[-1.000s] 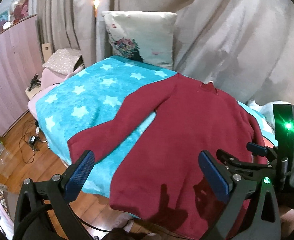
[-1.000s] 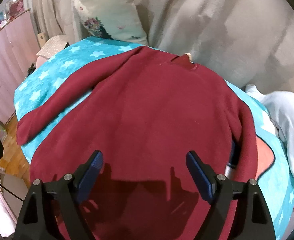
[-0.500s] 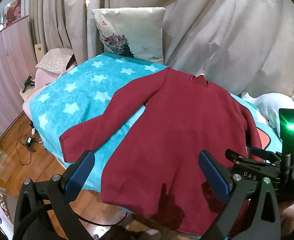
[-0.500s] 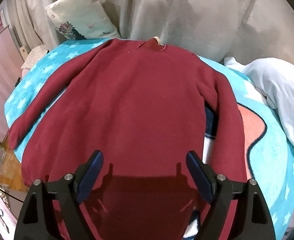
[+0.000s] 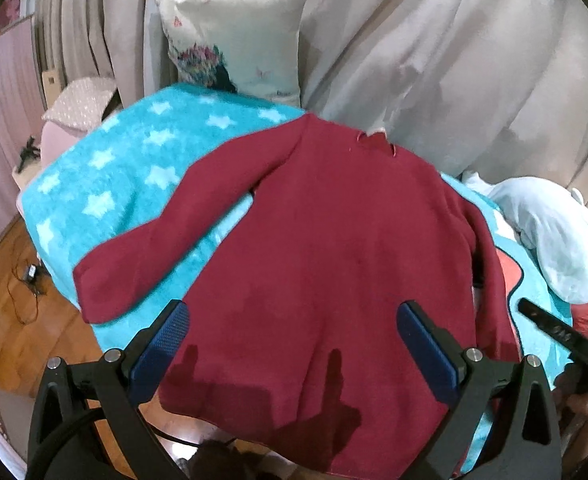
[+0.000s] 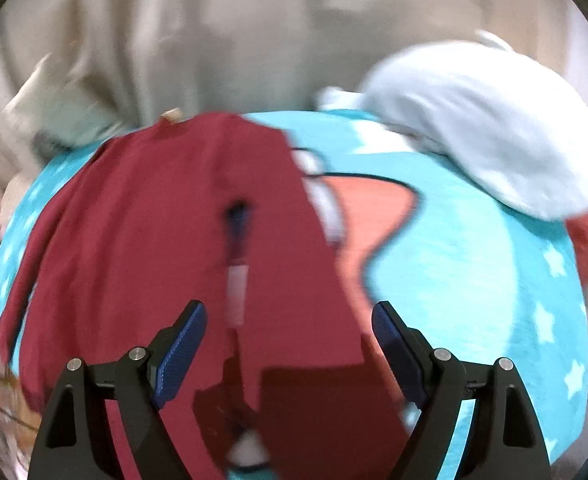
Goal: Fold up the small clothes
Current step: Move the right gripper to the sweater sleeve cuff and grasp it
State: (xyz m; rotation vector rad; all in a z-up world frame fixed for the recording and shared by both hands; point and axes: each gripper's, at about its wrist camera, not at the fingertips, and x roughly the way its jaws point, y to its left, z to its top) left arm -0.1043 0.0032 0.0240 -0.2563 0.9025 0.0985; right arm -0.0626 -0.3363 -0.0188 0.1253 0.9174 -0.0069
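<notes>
with both my left gripper (image 5: 294,352) and right gripper (image 6: 286,344) spread wide over the red sweater (image 5: 334,248) lying flat on the star blanket (image 5: 134,160), i should pinch each sleeve cuff cleanly.

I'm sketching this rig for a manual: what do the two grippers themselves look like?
Both the left gripper and right gripper have black angular frames with silver screw heads and blue textured finger pads. A black cable loops at the left one's base.
</notes>
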